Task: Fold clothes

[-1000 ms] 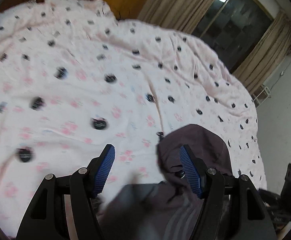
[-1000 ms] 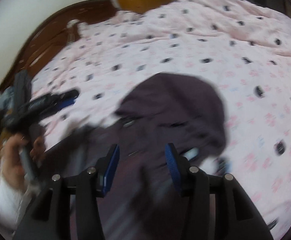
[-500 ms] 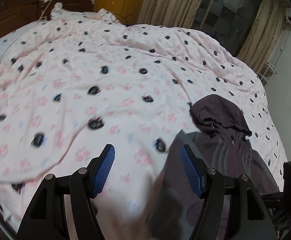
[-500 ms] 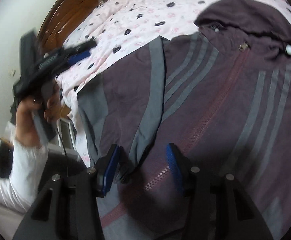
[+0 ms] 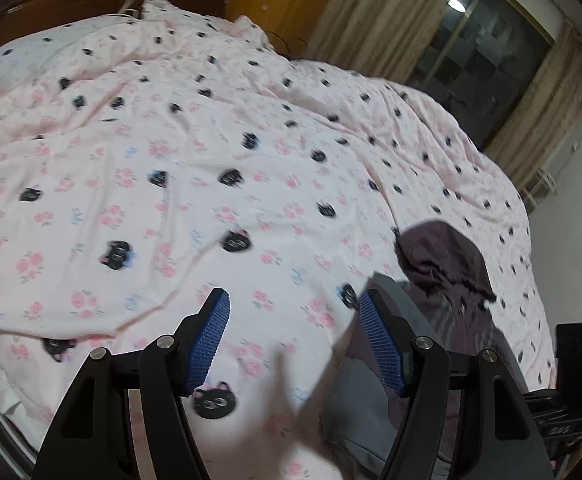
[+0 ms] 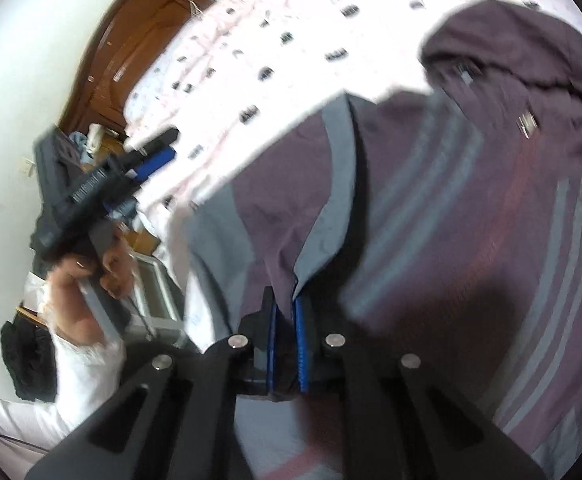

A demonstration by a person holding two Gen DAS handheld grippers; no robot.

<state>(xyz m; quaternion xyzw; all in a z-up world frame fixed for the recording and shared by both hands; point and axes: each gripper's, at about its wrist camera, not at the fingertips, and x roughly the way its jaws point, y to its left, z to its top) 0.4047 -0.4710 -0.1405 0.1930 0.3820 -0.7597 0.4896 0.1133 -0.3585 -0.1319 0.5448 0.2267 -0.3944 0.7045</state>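
A dark purple hooded jacket (image 6: 471, 208) with grey stripes lies front up on the pink patterned duvet (image 5: 195, 168); its hood (image 5: 447, 256) points toward the far side. My right gripper (image 6: 287, 316) is shut on a fold of the jacket's sleeve (image 6: 259, 248) near the bed's edge. My left gripper (image 5: 295, 312) is open over bare duvet, left of the jacket, holding nothing. In the right wrist view the left gripper (image 6: 103, 184) appears at the left, held in a person's hand (image 6: 79, 280).
A wooden headboard (image 6: 111, 52) stands at the far end of the bed. Curtains (image 5: 379, 12) and a dark window (image 5: 483, 36) are beyond the bed. Floor clutter and dark clothing (image 6: 23, 356) lie beside the bed at left.
My right gripper has closed from open onto the jacket's sleeve fold. My left gripper stays open and has shifted slightly over the duvet.
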